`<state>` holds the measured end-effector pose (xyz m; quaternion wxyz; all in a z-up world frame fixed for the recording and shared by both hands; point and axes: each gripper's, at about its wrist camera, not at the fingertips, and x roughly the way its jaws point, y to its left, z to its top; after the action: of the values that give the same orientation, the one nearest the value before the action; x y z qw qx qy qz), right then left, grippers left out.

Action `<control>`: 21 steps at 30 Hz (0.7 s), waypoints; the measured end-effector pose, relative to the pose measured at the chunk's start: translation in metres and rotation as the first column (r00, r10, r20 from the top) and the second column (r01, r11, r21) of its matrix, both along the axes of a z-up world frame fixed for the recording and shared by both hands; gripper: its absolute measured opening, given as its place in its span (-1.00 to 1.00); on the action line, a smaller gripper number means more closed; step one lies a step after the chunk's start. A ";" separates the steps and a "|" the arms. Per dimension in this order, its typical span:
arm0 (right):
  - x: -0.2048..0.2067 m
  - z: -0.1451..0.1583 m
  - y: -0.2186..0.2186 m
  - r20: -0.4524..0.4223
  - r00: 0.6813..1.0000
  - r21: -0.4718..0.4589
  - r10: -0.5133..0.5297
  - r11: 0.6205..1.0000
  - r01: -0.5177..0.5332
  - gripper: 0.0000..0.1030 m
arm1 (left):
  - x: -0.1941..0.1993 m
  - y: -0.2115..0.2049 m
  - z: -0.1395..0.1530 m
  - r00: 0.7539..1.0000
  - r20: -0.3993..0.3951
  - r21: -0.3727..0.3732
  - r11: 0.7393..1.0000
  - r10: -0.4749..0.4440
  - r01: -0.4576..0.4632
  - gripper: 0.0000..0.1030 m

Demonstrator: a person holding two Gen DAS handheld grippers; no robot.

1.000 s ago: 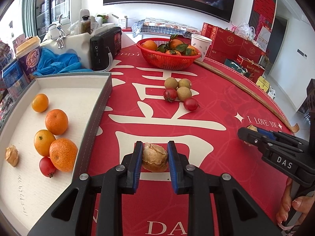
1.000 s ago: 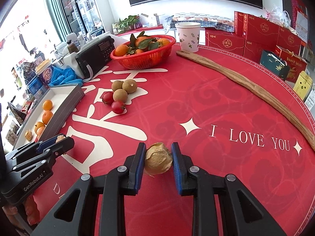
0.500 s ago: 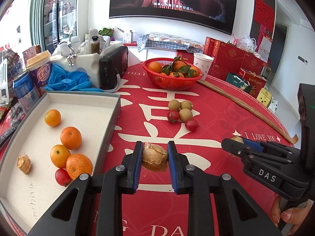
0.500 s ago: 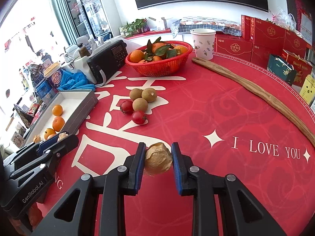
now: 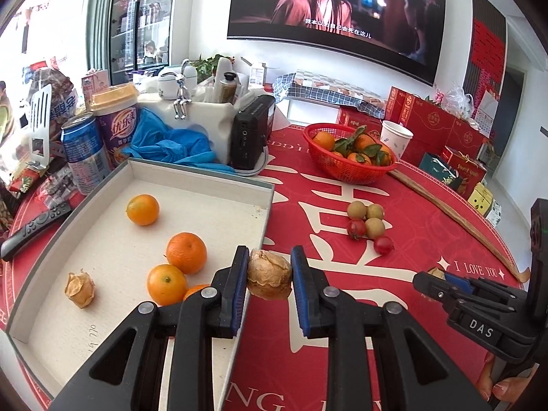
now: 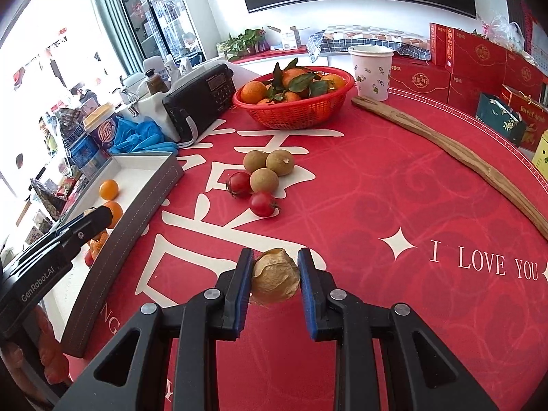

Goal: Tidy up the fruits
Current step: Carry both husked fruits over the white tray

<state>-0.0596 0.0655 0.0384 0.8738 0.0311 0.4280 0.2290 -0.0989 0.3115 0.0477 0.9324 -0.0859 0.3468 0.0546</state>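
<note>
Over a red tablecloth [image 6: 394, 185] below a wall screen [image 5: 335, 10], both grippers clamp husked fruits.

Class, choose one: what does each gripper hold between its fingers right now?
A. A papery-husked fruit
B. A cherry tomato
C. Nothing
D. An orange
A: the left gripper is clamped on a husked fruit, and the right gripper on another husked fruit.

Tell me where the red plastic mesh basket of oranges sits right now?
The red plastic mesh basket of leafy oranges sits at the table's far side in both views, between the black radio on its left and the flowered white paper cup on its right.
</note>
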 end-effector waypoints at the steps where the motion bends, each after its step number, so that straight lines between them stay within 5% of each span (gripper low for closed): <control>1: -0.001 0.000 0.001 0.000 1.000 0.001 0.005 1.000 -0.005 -0.47 | -0.001 0.004 0.001 1.000 0.003 0.000 1.000 0.010 -0.010 -0.47; 21: -0.005 0.003 0.062 -0.028 0.992 0.047 0.125 0.991 -0.124 -0.47 | -0.018 0.103 -0.013 0.970 -0.060 -0.056 0.970 0.234 -0.237 -0.47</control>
<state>-0.0643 0.1275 0.0414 0.8502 0.0277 0.4370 0.2923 -0.1166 0.4147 0.0352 0.9066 -0.1542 0.3603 0.1564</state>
